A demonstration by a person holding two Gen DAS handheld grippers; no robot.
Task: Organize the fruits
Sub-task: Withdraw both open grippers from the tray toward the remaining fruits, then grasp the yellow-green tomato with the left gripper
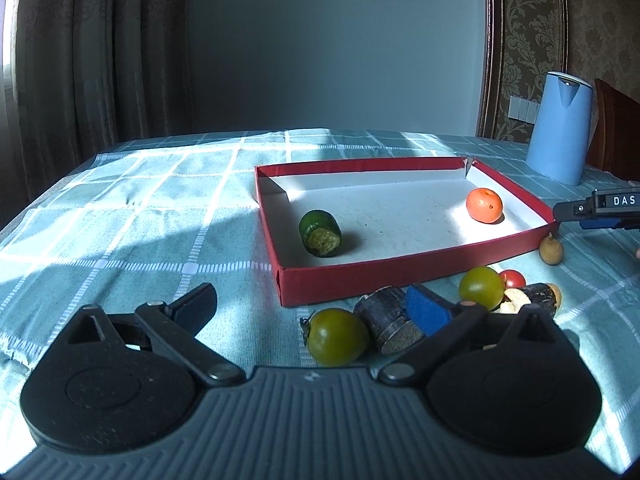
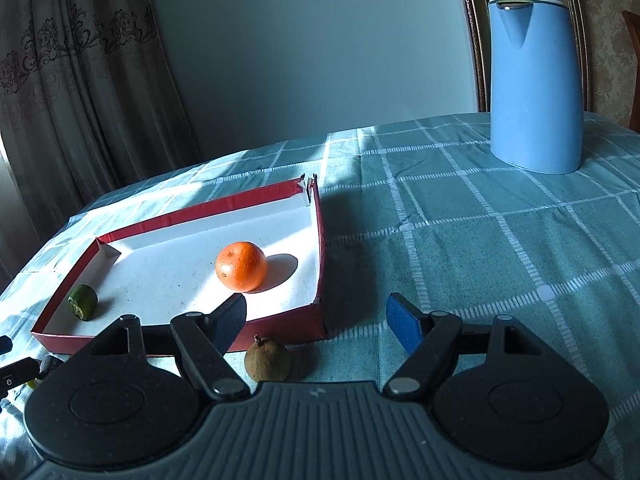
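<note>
A red box lid with a white floor holds an orange and a cut green piece. In front of it lie two green tomatoes, a small red tomato, two dark cane pieces and a brown longan. My left gripper is open over the near green tomato and cane piece. My right gripper is open, the longan lying between its jaws.
A blue kettle stands at the back right on the teal checked tablecloth. A curtain hangs at the left. The right gripper's finger shows at the left wrist view's right edge.
</note>
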